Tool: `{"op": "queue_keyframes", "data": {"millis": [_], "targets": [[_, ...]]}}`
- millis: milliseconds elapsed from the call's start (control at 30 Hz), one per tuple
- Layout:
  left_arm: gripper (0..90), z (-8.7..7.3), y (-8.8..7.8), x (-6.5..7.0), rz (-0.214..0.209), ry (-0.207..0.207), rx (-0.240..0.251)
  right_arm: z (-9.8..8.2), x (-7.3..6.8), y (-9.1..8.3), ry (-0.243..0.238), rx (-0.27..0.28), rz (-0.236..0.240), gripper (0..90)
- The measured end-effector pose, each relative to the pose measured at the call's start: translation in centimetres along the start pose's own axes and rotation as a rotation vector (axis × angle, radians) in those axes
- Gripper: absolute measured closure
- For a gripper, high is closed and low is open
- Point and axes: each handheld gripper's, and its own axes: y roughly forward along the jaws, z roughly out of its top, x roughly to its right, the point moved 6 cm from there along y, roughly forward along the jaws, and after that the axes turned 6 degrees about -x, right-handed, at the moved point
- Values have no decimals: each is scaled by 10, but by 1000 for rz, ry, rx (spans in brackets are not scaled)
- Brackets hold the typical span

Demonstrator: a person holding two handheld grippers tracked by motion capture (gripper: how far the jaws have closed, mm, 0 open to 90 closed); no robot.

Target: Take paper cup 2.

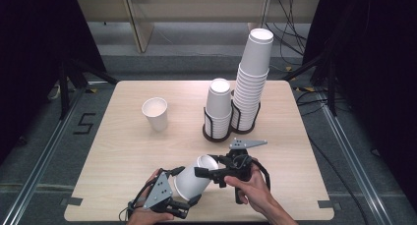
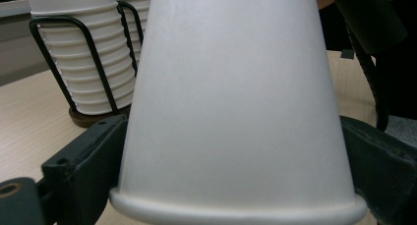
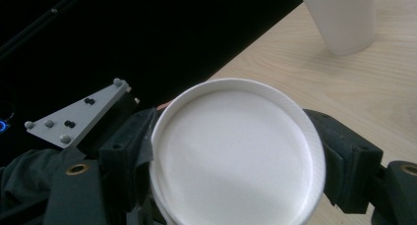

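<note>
A white paper cup [image 1: 193, 181] is held lying tilted above the front edge of the surface [image 1: 123, 151], just left of its middle, between the two tools. The left tool [image 1: 189, 201] is seen at the cup's wide rim end; in the left gripper view its two black jaws stand on either side of the cup [image 2: 236, 112] near the rolled rim, spread wide and close against the wall — whether the pads press on it cannot be told. The right tool [image 1: 205, 172] is laid along the cup's narrow end from the right; in the right gripper view its jaws flank the round white bottom of the cup [image 3: 236, 156] and appear clamped on it. A single upright cup [image 1: 155, 113] is set well apart, toward the left half of the surface. Two stacks of cups — a short stack [image 1: 218, 107] and a tall stack [image 1: 252, 82] — are kept in a black wire holder [image 1: 216, 134] near the back edge, right of centre.
</note>
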Motion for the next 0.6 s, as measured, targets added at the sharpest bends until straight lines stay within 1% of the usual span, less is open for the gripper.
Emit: {"op": "queue_keyframes", "data": {"millis": [33, 67, 133, 167, 200, 233, 267, 300, 333, 433, 467, 533, 567, 600], "targets": [[39, 0, 0, 0, -1, 3, 0, 0, 1, 0, -8, 4, -6, 261], [42, 0, 0, 0, -2, 4, -1, 0, 1, 0, -8, 6, 0, 261], [64, 0, -1, 0, -15, 7, -27, -1, 1, 1, -13, 0, -5, 261], [76, 0, -2, -1, -18, 7, -52, -1, 2, 2, -35, 6, -12, 260], [86, 0, -3, -2, -16, 21, -65, -2, 1, 3, -19, -6, -1, 259], [95, 0, -4, -2, -12, 31, -80, -2, 1, 3, -17, -13, 3, 257], [107, 0, -4, -1, -13, 38, -85, -2, 1, 4, -30, -11, -6, 255], [122, 0, -4, -1, -12, 71, -97, -3, 1, 4, -22, -25, -9, 253], [129, 0, -4, 0, -14, 85, -105, -3, 0, 4, -34, -39, -2, 250], [142, -1, -5, -1, -21, 109, -120, -4, 0, 4, -63, -60, 2, 242], [146, -1, -6, -1, -22, 113, -128, -6, -3, 3, -52, -78, 3, 238], [150, -2, -6, -1, -21, 129, -146, -5, -2, 4, -99, -87, -23, 224], [151, -2, -6, -1, -17, 135, -155, -5, -2, 4, -119, -93, -29, 218], [152, -3, -6, -1, -18, 149, -161, -5, -2, 3, -136, -101, -44, 213]]}}
